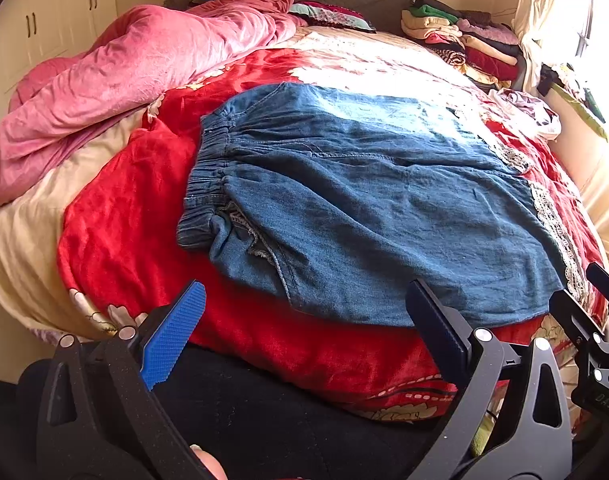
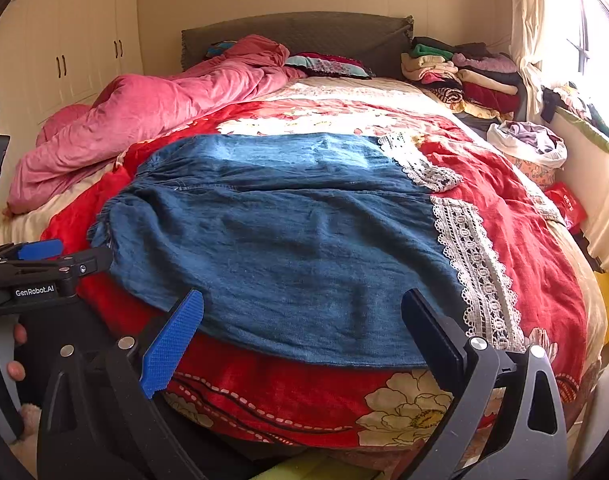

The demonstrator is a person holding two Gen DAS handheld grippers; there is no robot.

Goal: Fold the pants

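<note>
Blue denim pants with white lace hems lie flat across the red floral bedspread, elastic waistband to the left, hems to the right. They also show in the right wrist view. My left gripper is open and empty, held just above the near edge of the pants. My right gripper is open and empty, over the near edge closer to the lace hem. The left gripper shows at the left edge of the right wrist view; the right gripper shows at the right edge of the left wrist view.
A crumpled pink quilt lies along the bed's left side. Folded clothes are stacked at the headboard's right, with a white bag of clothes nearby. Wardrobe doors stand at left, a bright window at right.
</note>
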